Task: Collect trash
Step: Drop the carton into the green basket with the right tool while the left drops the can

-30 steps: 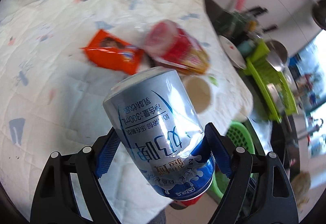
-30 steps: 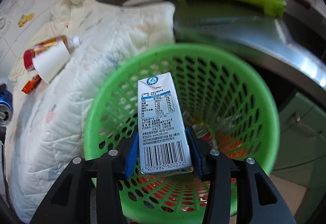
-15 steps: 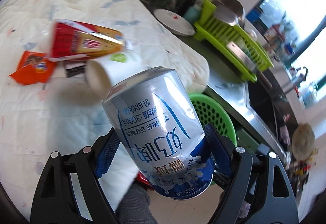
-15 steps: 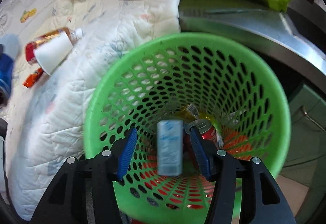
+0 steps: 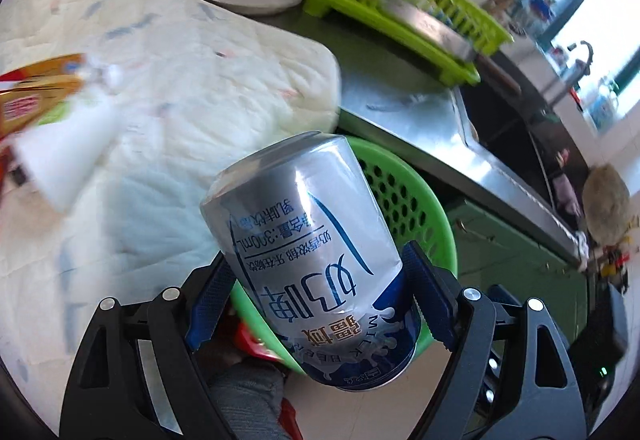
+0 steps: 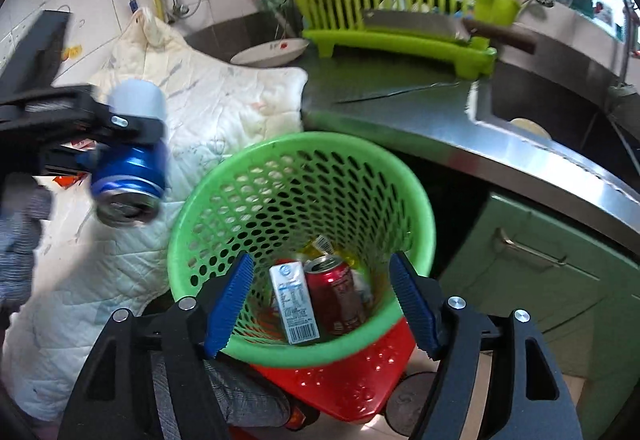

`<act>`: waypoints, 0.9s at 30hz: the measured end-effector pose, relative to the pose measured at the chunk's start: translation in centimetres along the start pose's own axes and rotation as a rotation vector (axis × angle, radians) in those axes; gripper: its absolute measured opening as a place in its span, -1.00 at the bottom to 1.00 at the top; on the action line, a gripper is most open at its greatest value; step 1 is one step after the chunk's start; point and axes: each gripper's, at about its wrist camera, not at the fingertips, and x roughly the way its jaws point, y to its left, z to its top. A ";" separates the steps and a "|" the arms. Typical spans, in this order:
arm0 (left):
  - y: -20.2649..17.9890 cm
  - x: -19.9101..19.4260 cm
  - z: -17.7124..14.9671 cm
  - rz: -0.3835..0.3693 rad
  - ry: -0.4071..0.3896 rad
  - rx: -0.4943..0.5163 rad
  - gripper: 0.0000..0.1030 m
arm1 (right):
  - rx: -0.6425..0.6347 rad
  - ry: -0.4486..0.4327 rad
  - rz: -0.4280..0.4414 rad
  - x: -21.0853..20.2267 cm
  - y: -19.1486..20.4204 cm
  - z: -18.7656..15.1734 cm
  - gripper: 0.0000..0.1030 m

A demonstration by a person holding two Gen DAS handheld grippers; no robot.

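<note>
Beside the green basket (image 6: 224, 199), left hand-held gripper (image 5: 316, 304) grips a can (image 5: 308, 240); right one (image 6: 322, 304) gapes empty.

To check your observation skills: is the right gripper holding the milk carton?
No, the right gripper is open and empty; the milk carton lies inside the green basket.

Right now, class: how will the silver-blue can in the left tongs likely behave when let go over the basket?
The can looks thin-walled and shiny, so probably light and somewhat slippery. Being round, it would likely roll if it missed the basket and landed on the quilt. The left tongs grip it tilted, so it may tumble.
</note>
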 end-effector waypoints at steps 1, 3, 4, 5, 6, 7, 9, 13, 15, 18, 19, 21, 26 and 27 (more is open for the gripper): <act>-0.5 0.9 0.1 0.003 0.012 0.001 0.57 | 0.000 -0.017 -0.017 -0.5 -0.2 -0.3 0.36; -1.3 2.3 0.0 -0.012 0.034 0.009 0.57 | 0.005 -0.028 -0.025 -1.1 -0.7 -0.6 0.37; -1.7 3.2 0.0 -0.015 0.050 0.011 0.57 | 0.012 -0.031 -0.030 -1.4 -1.1 -0.8 0.37; -2.0 3.9 0.0 -0.025 0.064 0.014 0.57 | 0.016 -0.033 -0.034 -1.6 -1.3 -0.9 0.37; -2.3 4.7 0.0 -0.037 0.077 0.014 0.57 | 0.021 -0.033 -0.035 -1.7 -1.7 -1.1 0.37; -2.6 5.7 0.1 -0.050 0.094 0.011 0.57 | 0.026 -0.034 -0.041 -1.9 -2.1 -1.4 0.37; -2.9 7.1 0.1 -0.065 0.119 -0.004 0.57 | 0.039 -0.035 -0.048 -2.2 -2.7 -1.7 0.37; -3.3 9.7 -0.4 -0.069 0.168 -0.023 0.58 | 0.069 -0.038 -0.054 -2.7 -3.9 -2.5 0.37; -3.6 10.9 -0.7 -0.047 0.187 -0.006 0.58 | 0.078 -0.037 -0.055 -2.8 -4.1 -2.8 0.37; -3.6 12.1 -1.1 -0.011 0.210 0.006 0.59 | 0.097 -0.036 -0.049 -2.7 -4.4 -3.2 0.37; -3.5 12.3 -1.3 -0.003 0.214 0.010 0.59 | 0.104 -0.033 -0.044 -2.6 -4.5 -3.4 0.37; -3.4 12.7 -1.5 0.013 0.220 0.018 0.59 | 0.108 -0.032 -0.040 -2.6 -4.6 -3.5 0.37; -3.4 12.1 -1.5 0.024 0.212 0.031 0.66 | 0.103 -0.039 -0.031 -2.7 -4.4 -3.5 0.37; -3.4 11.9 -1.6 0.027 0.209 0.034 0.66 | 0.102 -0.043 -0.033 -2.8 -4.3 -3.4 0.37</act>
